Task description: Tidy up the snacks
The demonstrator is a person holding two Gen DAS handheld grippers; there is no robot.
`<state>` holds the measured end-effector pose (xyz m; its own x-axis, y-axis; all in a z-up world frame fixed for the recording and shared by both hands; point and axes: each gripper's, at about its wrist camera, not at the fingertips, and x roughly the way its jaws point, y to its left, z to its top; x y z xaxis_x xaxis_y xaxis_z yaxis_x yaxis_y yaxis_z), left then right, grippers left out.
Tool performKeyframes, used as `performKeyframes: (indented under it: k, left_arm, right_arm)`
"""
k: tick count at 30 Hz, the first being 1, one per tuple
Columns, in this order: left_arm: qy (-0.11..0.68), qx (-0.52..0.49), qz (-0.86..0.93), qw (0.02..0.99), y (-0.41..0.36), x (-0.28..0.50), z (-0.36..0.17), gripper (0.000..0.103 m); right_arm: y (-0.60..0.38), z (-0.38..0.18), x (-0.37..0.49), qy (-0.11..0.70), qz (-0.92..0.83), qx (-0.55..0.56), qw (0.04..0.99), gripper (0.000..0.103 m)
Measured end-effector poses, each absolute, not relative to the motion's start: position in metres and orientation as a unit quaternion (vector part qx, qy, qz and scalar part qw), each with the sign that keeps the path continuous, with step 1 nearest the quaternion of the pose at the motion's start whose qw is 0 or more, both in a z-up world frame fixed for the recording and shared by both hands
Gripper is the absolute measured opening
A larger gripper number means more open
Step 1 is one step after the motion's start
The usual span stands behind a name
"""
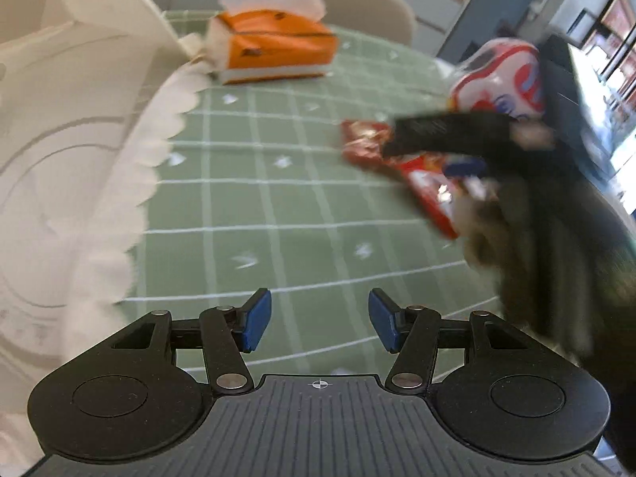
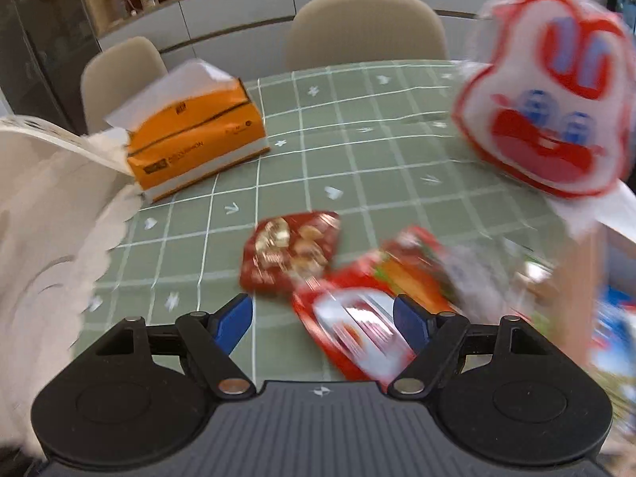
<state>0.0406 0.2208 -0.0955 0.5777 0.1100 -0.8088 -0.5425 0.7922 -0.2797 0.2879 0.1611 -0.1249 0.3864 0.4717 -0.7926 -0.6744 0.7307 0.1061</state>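
1. Snacks lie on the table in a small bunch: a dark red snack pack [image 2: 292, 254] with nuts shown on it, and just beside it a bright red snack pack [image 2: 353, 330] with a white patch.
2. Seen from the right wrist, the right gripper [image 2: 322, 324] has its blue jaws spread wide, and the bright red pack lies between them. It is too blurry to tell if the jaws touch it.
3. The dark red pack sits just past the jaws, a little to the left.
4. The left gripper [image 1: 320, 324] also has its jaws spread wide. Only bare cloth is between them. The snacks are off to its right, where the black right gripper [image 1: 457, 135] shows over them.
5. A big red and white bag [image 2: 552, 91] with a cartoon face stands on the right.
6. The table has a green checked cloth [image 2: 357, 127].
7. An orange tissue box [image 2: 198, 135] sits near the far left, beside a white lacy thing [image 1: 59, 139].
8. Beige chairs [image 2: 365, 28] and white cabinets [image 2: 238, 12] stand behind the table.
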Motion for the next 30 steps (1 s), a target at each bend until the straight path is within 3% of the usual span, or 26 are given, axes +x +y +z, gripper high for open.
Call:
performKeyframes:
  k: [8,13,22,30]
  left_arm:
    - [0.419,-0.269,0.183,0.848,0.23,0.014,-0.102,0.059]
    - [0.419,-0.28,0.184,0.844,0.238,0.007,-0.108,0.059]
    - [0.433,-0.283,0.175,0.838,0.236,0.012,-0.119,0.055]
    - [0.405,-0.303,0.167,0.846,0.231,0.037,-0.114,0.054]
  right_arm:
    - [0.222,-0.149,0.305,0.437,0.334,-0.156,0.82,0.081]
    - [0.215,-0.144,0.288,0.425,0.347,-0.191,0.813,0.072]
    - [0.115,-0.116,0.197,0.417,0.42,-0.168,0.788,0.068]
    - [0.011,-0.116,0.167,0.435,0.377,-0.132,0.807,0.069]
